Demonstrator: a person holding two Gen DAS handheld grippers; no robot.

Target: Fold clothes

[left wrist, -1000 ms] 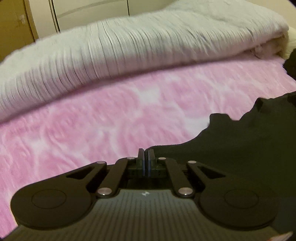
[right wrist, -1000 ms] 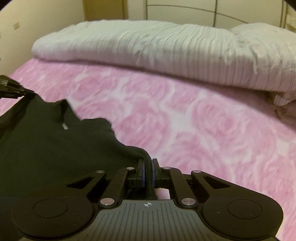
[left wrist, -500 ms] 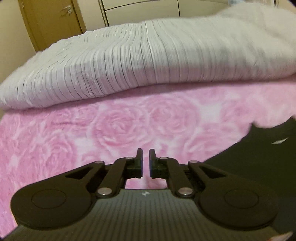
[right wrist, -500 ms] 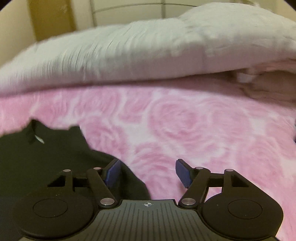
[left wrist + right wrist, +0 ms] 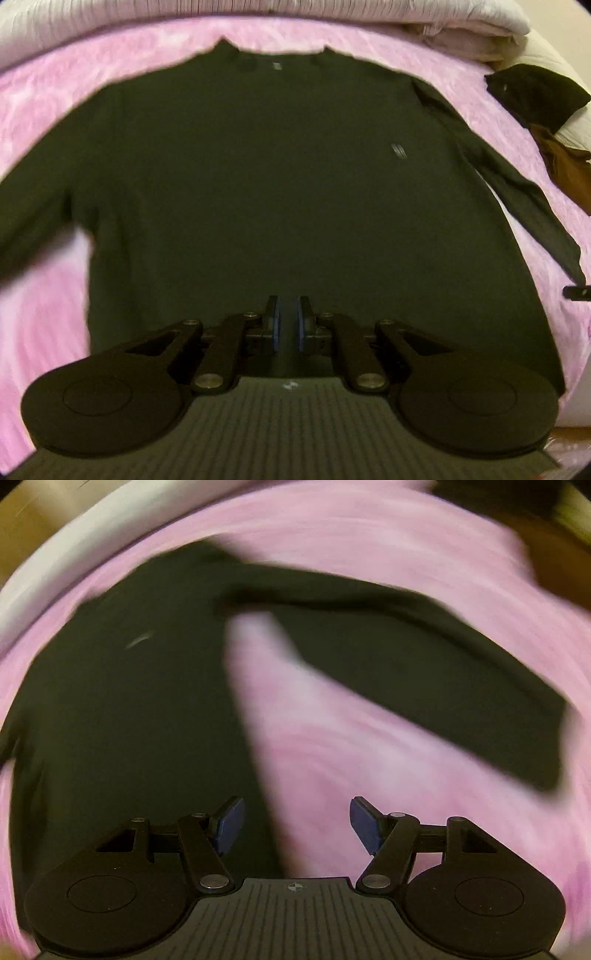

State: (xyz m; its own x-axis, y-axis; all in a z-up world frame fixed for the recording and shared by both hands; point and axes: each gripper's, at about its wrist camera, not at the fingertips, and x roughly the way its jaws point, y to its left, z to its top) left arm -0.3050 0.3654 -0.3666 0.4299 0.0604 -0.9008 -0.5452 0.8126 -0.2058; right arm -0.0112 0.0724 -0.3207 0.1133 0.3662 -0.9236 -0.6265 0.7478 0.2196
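In the left wrist view a black shirt lies spread flat on a pink blanket and fills the middle of the frame. Its collar sits at the top centre, with a small pale tag just below the neckline. One sleeve runs down the right side of the frame toward the right edge; the other reaches the left edge, blurred. A small pale mark shows on the chest, right of centre. The left gripper sits at the bottom centre over the shirt's lower part, its blue-padded jaws drawn close with only a narrow slit between them and nothing clearly pinched in it. A white quilt runs along the top edge. In the upper right a second dark garment lies on a cream surface, with something brown just below it.

The right wrist view is heavily blurred. The shirt's body fills the left half, and a sleeve slants from the upper centre down to the right edge, with pink blanket between them. The right gripper is at the bottom centre, jaws spread wide and empty, one fingertip over the shirt's edge, the other over the blanket. The white quilt curves along the upper left.
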